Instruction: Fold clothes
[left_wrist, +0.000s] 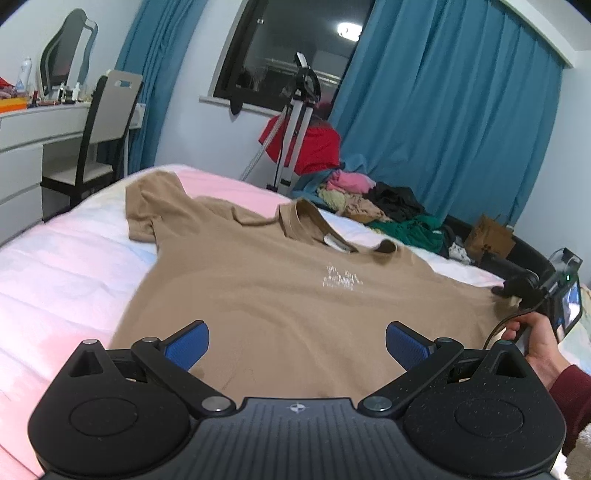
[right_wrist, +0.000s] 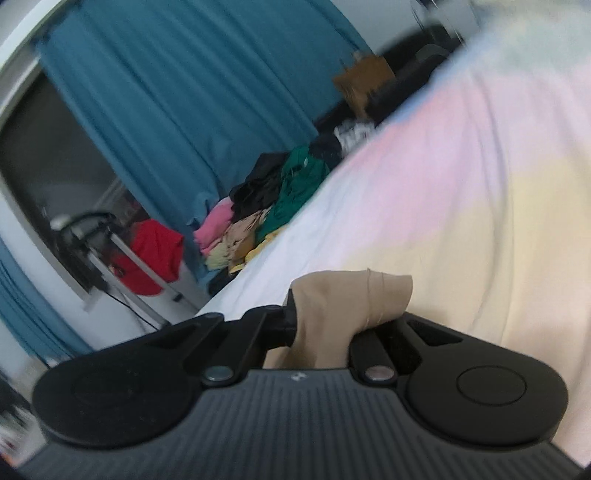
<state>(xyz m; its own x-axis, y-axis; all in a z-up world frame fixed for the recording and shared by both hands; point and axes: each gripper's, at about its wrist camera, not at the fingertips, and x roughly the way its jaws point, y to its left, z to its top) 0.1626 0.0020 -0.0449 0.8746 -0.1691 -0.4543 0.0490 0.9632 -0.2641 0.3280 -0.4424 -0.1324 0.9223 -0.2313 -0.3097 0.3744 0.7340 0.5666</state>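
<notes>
Across mid frame of left view: tan shirt (left_wrist: 258, 280) lies flat on bed (left_wrist: 55, 280), collar toward upper centre, hem toward us. Shirt's long axis runs from our left gripper (left_wrist: 297, 343) up to collar. Left jaws wide open, hovering over hem, gripping nothing. At right edge, our right gripper (left_wrist: 517, 286) sits at shirt's side. Right view, lower centre: right jaws closed on bunched sleeve (right_wrist: 347, 306). We judge right hand nearer for next fold: carry sleeve across toward frame left.

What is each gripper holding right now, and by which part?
The right gripper is shut on the tan T-shirt at a bunched hemmed edge. The left gripper is open, holding nothing.
</notes>
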